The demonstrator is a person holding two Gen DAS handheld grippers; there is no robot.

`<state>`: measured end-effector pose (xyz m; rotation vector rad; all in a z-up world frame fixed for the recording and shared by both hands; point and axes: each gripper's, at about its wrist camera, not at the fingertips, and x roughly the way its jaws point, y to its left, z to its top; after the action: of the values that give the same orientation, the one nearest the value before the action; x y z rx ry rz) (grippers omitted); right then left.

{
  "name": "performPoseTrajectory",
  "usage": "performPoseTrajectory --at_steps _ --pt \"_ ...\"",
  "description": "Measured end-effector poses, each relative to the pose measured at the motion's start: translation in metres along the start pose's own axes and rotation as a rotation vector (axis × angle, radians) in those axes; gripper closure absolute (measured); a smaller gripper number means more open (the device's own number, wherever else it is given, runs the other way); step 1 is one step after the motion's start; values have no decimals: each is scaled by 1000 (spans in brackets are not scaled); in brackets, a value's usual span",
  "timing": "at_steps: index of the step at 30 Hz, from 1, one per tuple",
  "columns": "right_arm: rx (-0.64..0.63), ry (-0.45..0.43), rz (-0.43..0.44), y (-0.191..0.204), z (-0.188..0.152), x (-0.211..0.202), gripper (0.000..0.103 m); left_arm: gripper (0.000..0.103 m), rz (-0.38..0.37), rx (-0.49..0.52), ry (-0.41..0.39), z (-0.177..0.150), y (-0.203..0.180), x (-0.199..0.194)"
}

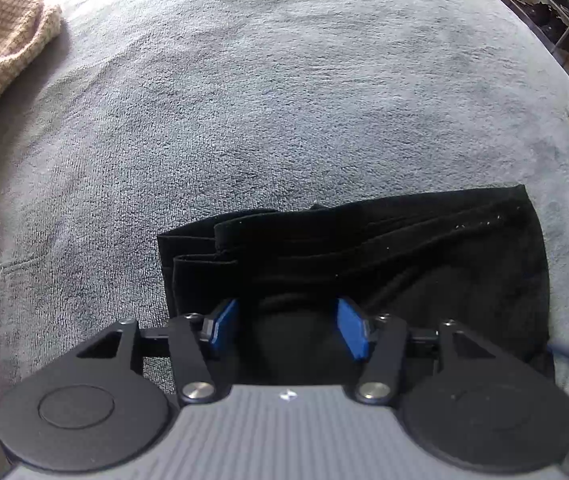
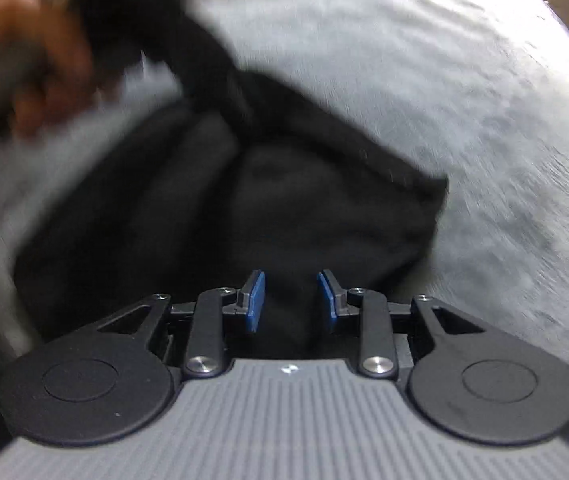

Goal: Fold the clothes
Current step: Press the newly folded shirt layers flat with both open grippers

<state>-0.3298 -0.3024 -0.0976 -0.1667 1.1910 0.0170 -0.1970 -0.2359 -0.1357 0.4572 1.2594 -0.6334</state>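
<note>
1 black garment [image 1: 384, 256], folded, soft, limp, light; grip layered edges together. Left gripper [image 1: 288, 326] and right gripper [image 2: 290, 300] both apart above cloth.

Black garment [image 1: 384, 248]: matt soft cloth. Grey cover [image 1: 244, 100]: rough terry pile. Beige knit [image 1: 0, 40]: coarse waffle weave.

A big grey fuzzy blanket [image 1: 284, 100] covers the bed. A metal rack [image 1: 540, 12] (with dark things on it) stands far off.
</note>
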Motion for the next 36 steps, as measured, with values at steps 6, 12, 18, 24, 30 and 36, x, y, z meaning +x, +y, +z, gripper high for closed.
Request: performPoseTrajectory --at_steps 6,12,18,24,30,36 --pt "18 -47 -93 -5 -4 -20 74 46 7 5 -2 0 -1 1" --pt "-143 -30 76 33 -21 -20 74 46 12 5 -6 -1 0 1" --pt "50 18 -40 8 -30 -26 72 46 17 5 -10 -2 -1 1" --pt "-13 22 129 41 -39 -30 71 46 19 5 -12 -2 -2 0" --pt "155 184 51 32 -67 -30 71 46 17 6 -22 -3 -1 -1" --pt "70 10 139 60 -45 -45 71 45 19 4 -30 -4 0 -4"
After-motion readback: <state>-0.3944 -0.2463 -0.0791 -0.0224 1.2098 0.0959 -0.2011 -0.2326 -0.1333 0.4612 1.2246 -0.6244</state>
